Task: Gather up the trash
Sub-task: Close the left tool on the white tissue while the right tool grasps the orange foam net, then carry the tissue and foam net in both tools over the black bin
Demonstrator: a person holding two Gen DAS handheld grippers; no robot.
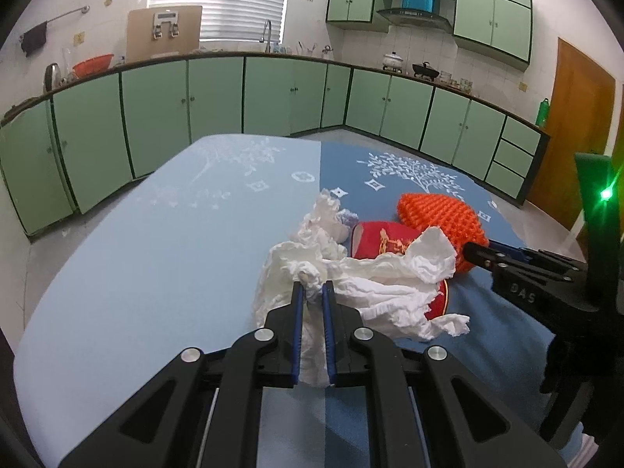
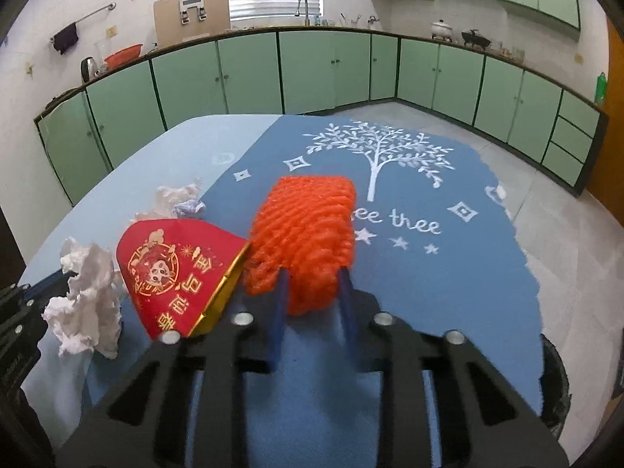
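- Left tongs (image 1: 312, 292) clenched on crumpled white tissue (image 1: 374, 288), which trails over the worktop (image 1: 136, 253).
- Right tongs (image 2: 312, 284) grasp the orange foam net (image 2: 308, 230) at its near end, pads pressed against both sides.
- Red paper packet (image 2: 171, 269) lies just left of the net, touching it.
- Another tissue wad (image 2: 175, 199) sits beyond the packet on the blue cloth.

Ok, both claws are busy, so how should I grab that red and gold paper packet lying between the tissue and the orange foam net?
Grip the red packet by its near gold-edged rim, which looks lifted off the tablecloth. Come in low from the near side, claw fingers above and below the rim. It is thin and partly tucked under the white tissue beside the orange foam net, so a top-down pinch probably slips.
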